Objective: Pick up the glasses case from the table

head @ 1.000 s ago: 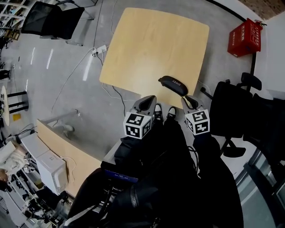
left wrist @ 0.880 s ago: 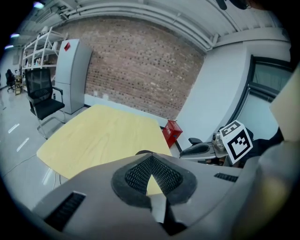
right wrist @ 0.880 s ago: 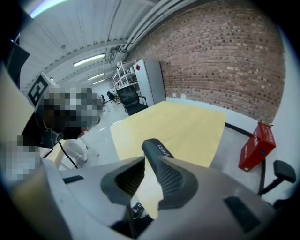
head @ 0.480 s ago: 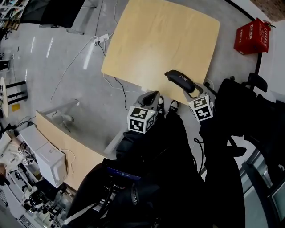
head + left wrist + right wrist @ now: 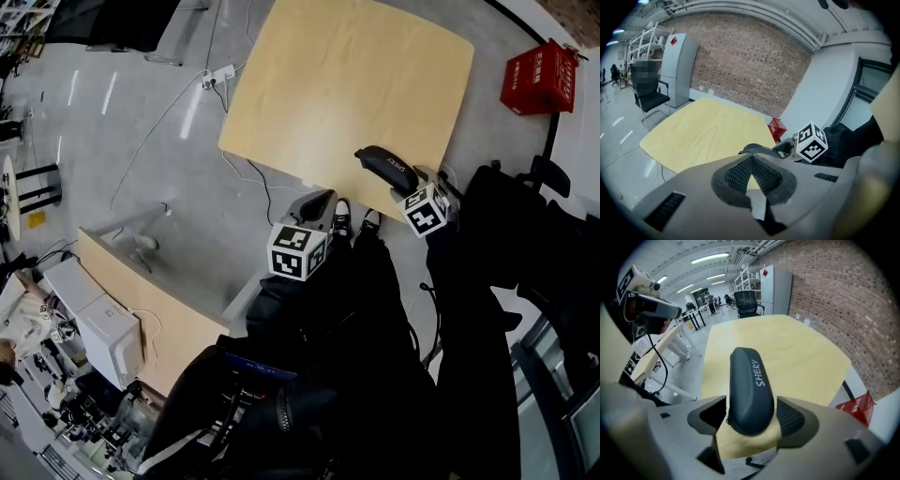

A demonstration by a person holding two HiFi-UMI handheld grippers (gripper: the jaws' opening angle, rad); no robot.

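**Right jaws astride the case**

My right gripper has just been opening its jaws. They now stand wide on either side of the case's near end, and I see no pad pressing it. The case lies flat at the near edge of the table, towards its right corner. My left gripper has its jaws together on nothing, just short of that edge.

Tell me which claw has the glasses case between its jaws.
The right claw: its jaws have just been opening and straddle the dark glasses case on the table. The left claw is shut, with nothing between its jaws.
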